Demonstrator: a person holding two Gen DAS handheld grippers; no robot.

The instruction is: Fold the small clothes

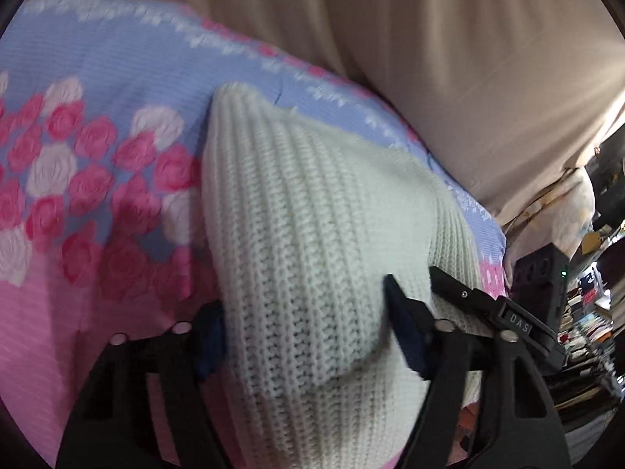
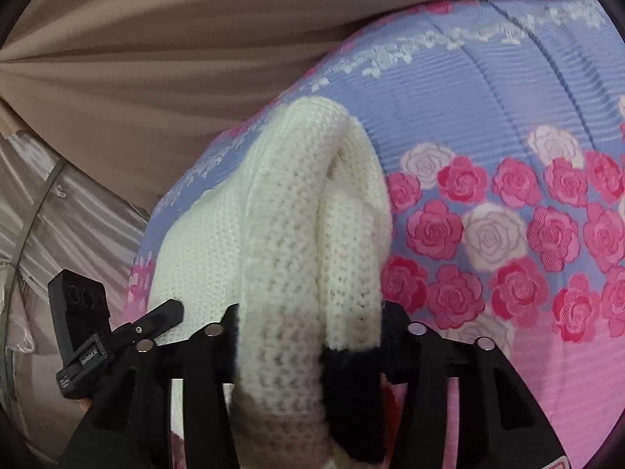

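Note:
A white ribbed knit garment (image 1: 308, 215) lies on a bedspread (image 1: 97, 78) printed with pink and white roses on blue. In the left wrist view my left gripper (image 1: 304, 332) has a thick fold of the knit between its blue-padded fingers (image 1: 402, 336). In the right wrist view my right gripper (image 2: 308, 336) holds a bunched roll of the same garment (image 2: 289, 242), which has a black trim (image 2: 351, 383) at its near end. The fingertips are partly hidden by the knit.
A beige curtain (image 1: 429, 58) hangs behind the bed. Cluttered shelves (image 1: 586, 312) stand at the right of the left wrist view. Silvery fabric (image 2: 58, 203) shows at the left of the right wrist view. A black clip-on device (image 2: 82, 312) sticks out beside the gripper.

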